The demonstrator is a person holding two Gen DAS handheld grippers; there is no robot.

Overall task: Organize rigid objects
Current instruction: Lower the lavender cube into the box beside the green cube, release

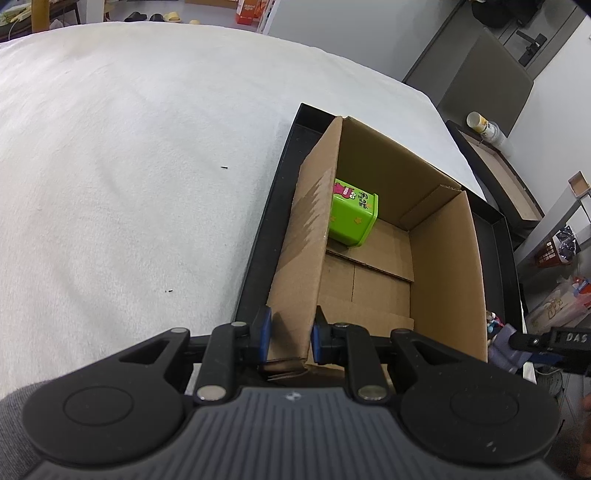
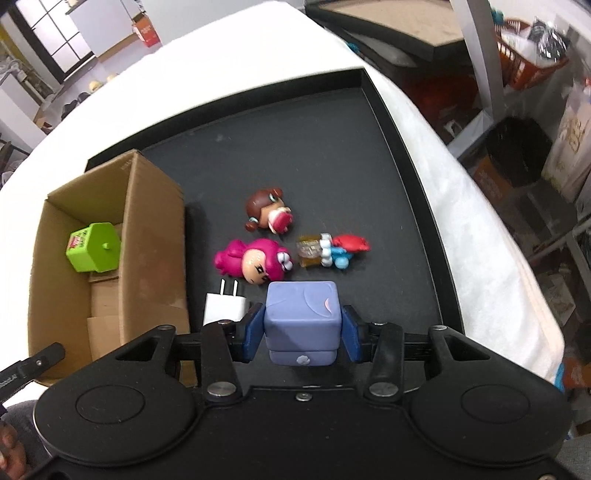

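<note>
My left gripper [image 1: 290, 338] is shut on the near left wall of an open cardboard box [image 1: 448, 258], which stands in a black tray [image 1: 258, 243]. A green tin [image 1: 352, 212] sits inside the box; it also shows in the right wrist view [image 2: 94, 246], as does the box [image 2: 151, 236]. My right gripper [image 2: 301, 326] is shut on a purple-blue cube toy [image 2: 301, 317] and holds it over the tray [image 2: 332, 147]. Beyond it lie a pink-haired figure [image 2: 255, 263], a brown-haired figure [image 2: 267, 214], a red-and-blue figure [image 2: 332, 251] and a white charger plug [image 2: 225, 306].
The tray rests on a white cloth-covered table [image 1: 129, 147]. Right of the table are a second tray [image 2: 388, 33], shelves, an orange basket [image 2: 532, 66] and floor clutter. The other gripper's tip shows at the right edge of the left view [image 1: 546, 339].
</note>
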